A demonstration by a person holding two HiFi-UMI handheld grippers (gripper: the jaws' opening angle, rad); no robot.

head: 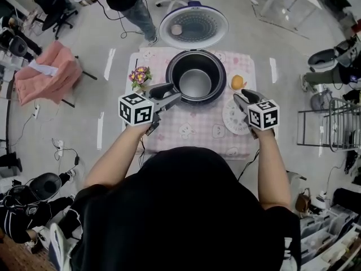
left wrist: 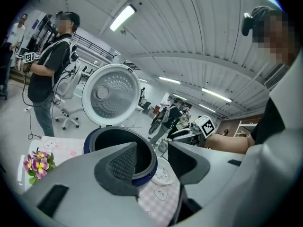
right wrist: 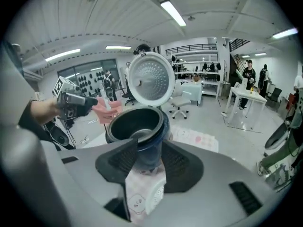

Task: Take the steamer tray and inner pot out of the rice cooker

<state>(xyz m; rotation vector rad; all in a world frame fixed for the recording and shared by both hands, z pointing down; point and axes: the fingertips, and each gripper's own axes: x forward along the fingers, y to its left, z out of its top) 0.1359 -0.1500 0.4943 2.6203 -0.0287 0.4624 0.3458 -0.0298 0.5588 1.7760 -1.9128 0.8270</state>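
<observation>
**Item 1: rice cooker** [head: 172, 66]. It stands at the far middle of the table [head: 192, 131], which has a pink checked cloth. The lid [head: 193, 27] is hinged fully open and tipped away from the person, with its perforated inner face towards the cameras.

**Item 2: inner pot** [head: 196, 83]. It appears to be still seated in the cooker, with dark walls and a pale reflective floor. It sits upright with the mouth facing straight up and a vertical axis. Being round, it has no long side in plan.

**Item 3: steamer tray** [head: 230, 117]. This is judged to be the white perforated disc lying flat on the cloth, just right of the cooker and partly under the right gripper. It lies face up with a vertical axis and no long direction.

**Item 4: left gripper** [head: 176, 94]. It hangs at the cooker's near-left rim and points towards the pot. Its jaws are apart with nothing between them, and the left gripper view shows the cooker's blue rim [left wrist: 142, 171] behind the left jaw.

**Item 5: right gripper** [head: 242, 96]. It hangs above the tray with its jaws apart and empty. The right gripper view shows only the cooker [right wrist: 137, 122] and the cloth beyond the gap.

**Item 6: sundries.** There is 1 small bunch of flowers [head: 140, 75] left of the cooker and 1 small orange object [head: 238, 82] to its right.

**Progress.** 1 of 2 removals looks done, as the tray is out. The pot remains to be gripped at its rim and lifted straight up.
</observation>
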